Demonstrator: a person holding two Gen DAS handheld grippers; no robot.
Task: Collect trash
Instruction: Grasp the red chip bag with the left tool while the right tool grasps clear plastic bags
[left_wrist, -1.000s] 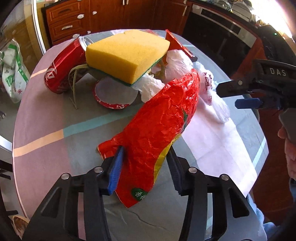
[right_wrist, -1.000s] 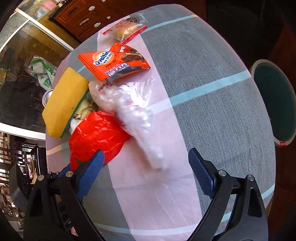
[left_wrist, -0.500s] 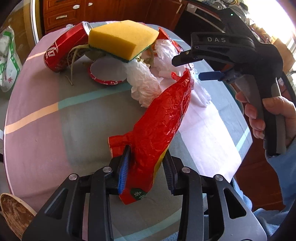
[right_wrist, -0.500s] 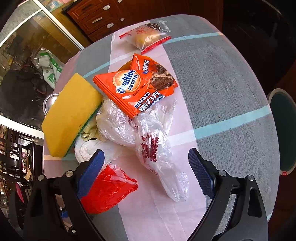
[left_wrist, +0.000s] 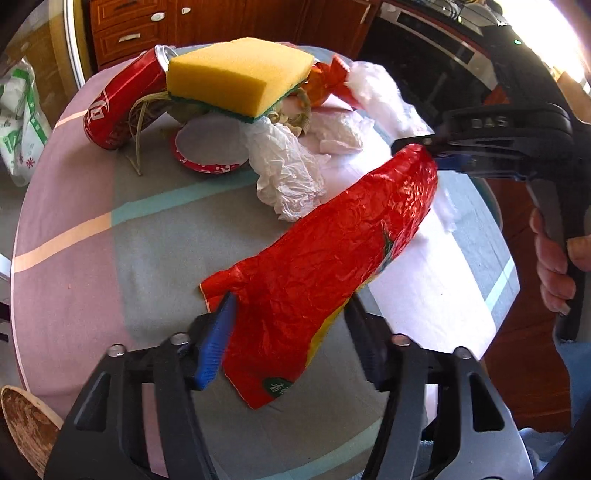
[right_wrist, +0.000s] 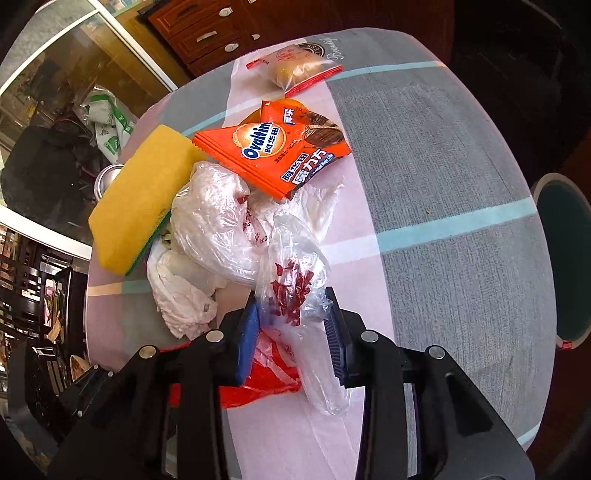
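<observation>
The left claw (left_wrist: 288, 332) grips the near end of a red wrapper (left_wrist: 332, 251) stretched across the tabletop (left_wrist: 110, 266). The right claw (right_wrist: 291, 332) is clenched on a clear bag (right_wrist: 291, 284) beside the sponge (right_wrist: 144, 195) and Ovaltine packet (right_wrist: 273, 155).

A: Count on the table (right_wrist: 443, 184), pls?
B: 1 yellow sponge (left_wrist: 236, 79), 1 red can (left_wrist: 122, 107), 1 red-rimmed paper lid (left_wrist: 210, 147), 1 big red wrapper (left_wrist: 332, 251).
A: Other snack packs?
B: 2 orange Ovaltine packs (right_wrist: 273, 155), 1 clear pouch w/ red edges (right_wrist: 293, 66).
A: Plastic bags?
B: Approx. 3 – 2 clear w/ red print (right_wrist: 291, 288), 1 crumpled white (left_wrist: 286, 173). Tangled, can't separate for sure.
</observation>
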